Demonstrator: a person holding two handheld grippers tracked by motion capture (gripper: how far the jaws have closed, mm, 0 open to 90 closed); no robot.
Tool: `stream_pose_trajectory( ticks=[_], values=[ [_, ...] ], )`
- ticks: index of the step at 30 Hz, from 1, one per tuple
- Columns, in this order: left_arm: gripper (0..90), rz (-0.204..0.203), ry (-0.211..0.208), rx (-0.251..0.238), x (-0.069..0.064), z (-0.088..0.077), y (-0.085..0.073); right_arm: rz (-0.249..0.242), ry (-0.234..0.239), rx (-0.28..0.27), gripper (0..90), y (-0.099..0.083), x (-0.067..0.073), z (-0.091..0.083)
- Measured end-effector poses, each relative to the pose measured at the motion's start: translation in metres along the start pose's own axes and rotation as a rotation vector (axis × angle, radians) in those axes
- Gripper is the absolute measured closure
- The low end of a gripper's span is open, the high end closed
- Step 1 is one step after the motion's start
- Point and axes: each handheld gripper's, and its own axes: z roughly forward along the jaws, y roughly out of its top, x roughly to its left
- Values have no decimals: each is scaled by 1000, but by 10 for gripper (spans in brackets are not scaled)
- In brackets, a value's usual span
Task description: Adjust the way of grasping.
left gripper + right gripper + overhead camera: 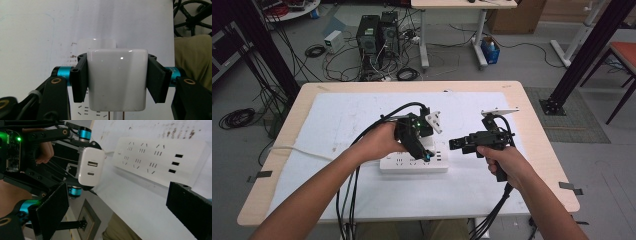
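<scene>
Grey floor strewn with cables and computer towers lies beyond a pale wooden bench (532,150) covered by a matte white sheet (342,125). From the high view, a flat white plastic power strip (412,164) lies on the sheet near its front edge. The left tongs (426,154) point steeply down over the strip, forearm angled in from the lower left. The right tongs (455,145) are held level, pointing left toward the strip, the fist wrapped round the handle.

Along the left gripper view, a glossy white charger (116,80), boxy with rounded corners, is clenched between the two matte black pads (80,77); two thin metal prongs (109,116) poke out below.

Seen from the right gripper view, the charger (90,166) shows two ports on its face and hangs just beside the strip (160,160), not touching it. The right tongs (120,212) stand released, nothing between their rough black pads.
</scene>
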Motion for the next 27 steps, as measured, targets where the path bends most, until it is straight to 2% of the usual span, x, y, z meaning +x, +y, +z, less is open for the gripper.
stream_pose_trajectory(
  ticks=[5, 22, 26, 27],
  values=[
    [425, 18, 1, -9, -1, 3, 5, 6, 32, 6, 40, 3, 2, 6],
    [425, 35, 1, -23, -3, 7, 13, 28, 72, 21, 55, 11, 0, 31],
    [425, 39, 4, -28, -3, 7, 14, 30, 93, 25, 94, 12, 0, 35],
    [425, 38, 4, -30, -3, 7, 14, 25, 103, 24, 166, 12, 0, 36]
  ],
)
